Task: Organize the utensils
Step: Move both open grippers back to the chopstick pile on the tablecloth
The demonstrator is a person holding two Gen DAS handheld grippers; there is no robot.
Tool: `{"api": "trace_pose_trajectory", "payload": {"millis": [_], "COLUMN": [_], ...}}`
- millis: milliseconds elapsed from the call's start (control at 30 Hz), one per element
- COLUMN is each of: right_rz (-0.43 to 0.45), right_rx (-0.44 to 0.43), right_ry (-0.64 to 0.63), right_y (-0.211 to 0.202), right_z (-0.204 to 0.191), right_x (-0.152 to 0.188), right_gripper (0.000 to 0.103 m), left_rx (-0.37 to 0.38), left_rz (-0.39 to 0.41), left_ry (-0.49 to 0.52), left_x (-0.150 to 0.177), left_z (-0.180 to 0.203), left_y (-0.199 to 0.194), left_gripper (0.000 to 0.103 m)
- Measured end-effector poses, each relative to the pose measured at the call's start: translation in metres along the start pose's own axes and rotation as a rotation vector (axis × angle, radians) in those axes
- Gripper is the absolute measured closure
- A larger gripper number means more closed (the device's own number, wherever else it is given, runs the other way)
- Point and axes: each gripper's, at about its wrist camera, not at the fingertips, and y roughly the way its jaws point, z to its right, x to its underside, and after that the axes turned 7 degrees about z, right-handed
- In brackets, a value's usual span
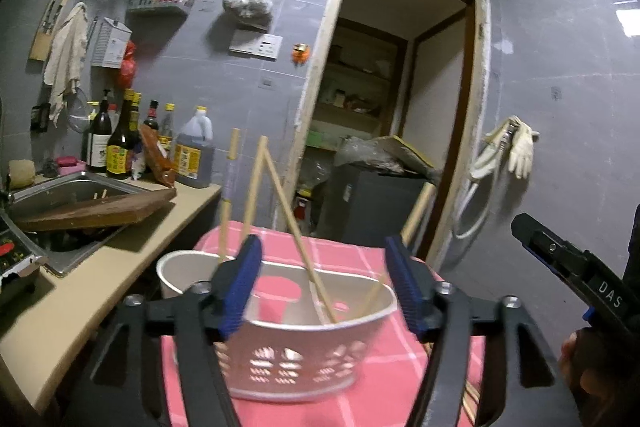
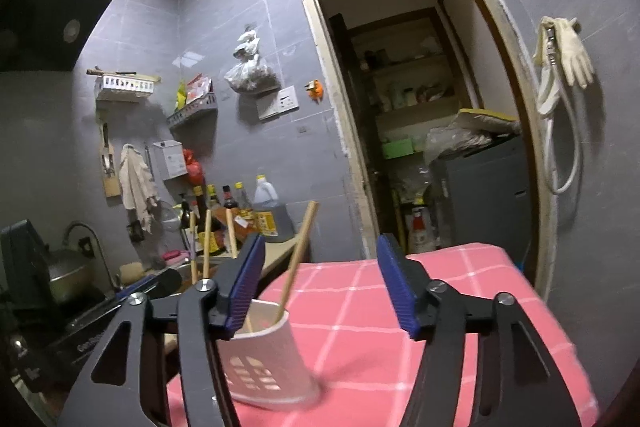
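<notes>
A white perforated plastic utensil holder (image 1: 296,343) stood on the pink checked tablecloth (image 1: 404,355) over the worktop, with several wooden chopsticks (image 1: 298,227) leaning inside it. The left gripper (image 1: 322,283) hovered just above the holder's rim, its jaws apart and empty. The right gripper (image 2: 320,291) was also spread wide and held nothing, with the holder below its left finger.

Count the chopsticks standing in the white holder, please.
4 chopsticks in the holder: one at its left end, two in the middle meeting at their tops, one leaning out to the right. Shorter ones may be hidden inside.
</notes>
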Motion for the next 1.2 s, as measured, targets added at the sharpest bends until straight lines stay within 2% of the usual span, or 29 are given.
{"api": "trace_pose_trajectory", "payload": {"millis": [67, 267, 333, 367, 500, 700, 967, 1067, 1200], "right_rz": [0.007, 0.034, 0.032, 0.031, -0.016, -0.118, -0.303, -0.406, -0.493], "right_rx": [0.016, 0.086, 0.104, 0.108, 0.143, 0.194, 0.249, 0.256, 0.225], "right_ry": [-0.005, -0.043, -0.062, -0.065, -0.086, -0.108, -0.079, -0.087, -0.070], "right_y": [-0.012, -0.050, -0.060, -0.064, -0.073, -0.078, -0.071, -0.063, -0.058], "right_z": [0.007, 0.029, 0.035, 0.038, 0.053, 0.072, 0.091, 0.094, 0.098], "right_x": [-0.001, -0.003, -0.002, -0.002, 0.004, 0.017, 0.049, 0.064, 0.073], "right_gripper": [0.025, 0.012, 0.002, 0.000, 0.000, 0.000, 0.000, 0.009, 0.027], "left_rx": [0.022, 0.066, 0.078, 0.084, 0.097, 0.096, 0.069, 0.065, 0.045], "left_rz": [-0.012, -0.041, -0.057, -0.064, -0.115, -0.206, -0.318, -0.341, -0.397], "left_ry": [-0.001, -0.001, 0.004, 0.008, 0.034, 0.089, 0.119, 0.119, 0.114], "left_x": [0.003, 0.015, 0.021, 0.023, 0.037, 0.062, 0.093, 0.097, 0.100], "left_z": [0.010, 0.035, 0.044, 0.048, 0.064, 0.081, 0.090, 0.089, 0.086], "left_y": [-0.004, -0.015, -0.018, -0.019, -0.017, -0.003, 0.013, 0.017, 0.028], "left_gripper": [0.037, 0.015, 0.010, 0.008, 0.005, 0.004, 0.004, 0.004, 0.004]}}
